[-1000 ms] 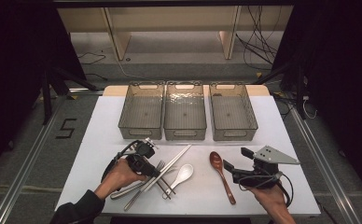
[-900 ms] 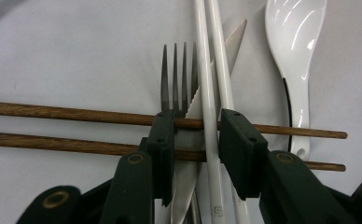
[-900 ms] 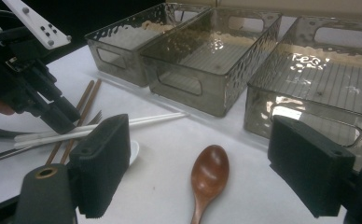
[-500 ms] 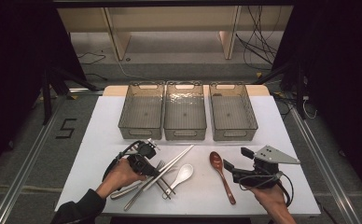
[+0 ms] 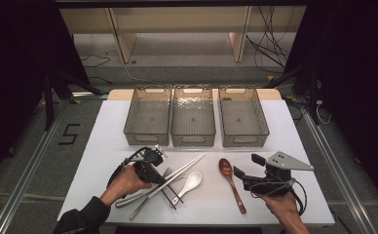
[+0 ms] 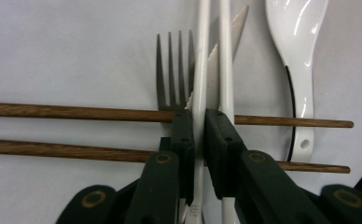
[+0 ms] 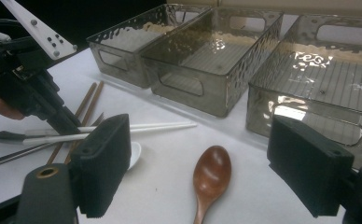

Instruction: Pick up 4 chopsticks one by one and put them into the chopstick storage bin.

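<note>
Left gripper view shows my left gripper (image 6: 199, 122) clenched on one white chopstick (image 6: 201, 70) atop the cutlery pile; right gripper (image 7: 198, 172) gapes wide. All three bins (image 5: 193, 117) are bare, sorting barely begun.

Black tool (image 5: 152, 171), grey plate (image 5: 284, 160), dark sleeve (image 5: 80, 220)

A pair of white chopsticks (image 5: 179, 170) lies side by side, slanting across the fork and brown chopsticks near the table's front edge, one stick pinched at mid-length.
</note>
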A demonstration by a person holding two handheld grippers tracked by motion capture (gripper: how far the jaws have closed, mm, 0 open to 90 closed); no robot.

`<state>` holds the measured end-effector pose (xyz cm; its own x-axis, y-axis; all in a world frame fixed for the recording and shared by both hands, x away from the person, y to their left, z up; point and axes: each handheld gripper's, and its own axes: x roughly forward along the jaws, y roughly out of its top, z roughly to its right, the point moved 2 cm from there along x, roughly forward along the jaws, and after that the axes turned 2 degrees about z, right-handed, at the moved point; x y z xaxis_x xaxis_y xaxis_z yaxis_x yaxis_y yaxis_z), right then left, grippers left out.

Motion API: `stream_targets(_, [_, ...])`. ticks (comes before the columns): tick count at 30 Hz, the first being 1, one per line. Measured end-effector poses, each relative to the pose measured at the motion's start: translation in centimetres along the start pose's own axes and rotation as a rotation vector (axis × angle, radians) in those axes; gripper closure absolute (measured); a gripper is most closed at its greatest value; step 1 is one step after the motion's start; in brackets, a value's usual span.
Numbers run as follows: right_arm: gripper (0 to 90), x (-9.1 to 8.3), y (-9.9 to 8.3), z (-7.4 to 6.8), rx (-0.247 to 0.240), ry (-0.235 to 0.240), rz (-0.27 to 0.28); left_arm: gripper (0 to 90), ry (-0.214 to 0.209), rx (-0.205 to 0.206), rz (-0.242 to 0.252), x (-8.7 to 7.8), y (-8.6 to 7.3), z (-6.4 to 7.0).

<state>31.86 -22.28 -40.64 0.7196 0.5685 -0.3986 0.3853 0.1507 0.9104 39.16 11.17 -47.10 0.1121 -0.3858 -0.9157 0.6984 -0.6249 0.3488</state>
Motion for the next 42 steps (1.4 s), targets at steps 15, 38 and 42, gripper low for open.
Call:
stream_targets(15, [22.9, 0.0, 0.0, 0.1, 0.004, 0.000, 0.000, 83.5, 0.002, 0.050, 0.074, -1.6, 0.0, -0.3])
stream_targets(38, [22.8, -0.1, 0.1, 0.1, 0.001, -0.005, 0.007, 83.4, -0.011, 0.012, 0.332, -6.6, 0.4, -2.1])
stream_targets(42, [22.8, -0.1, 0.1, 0.1, 0.004, -0.008, 0.010, 83.4, -0.005, 0.006, 0.371, -7.5, 0.7, -2.5])
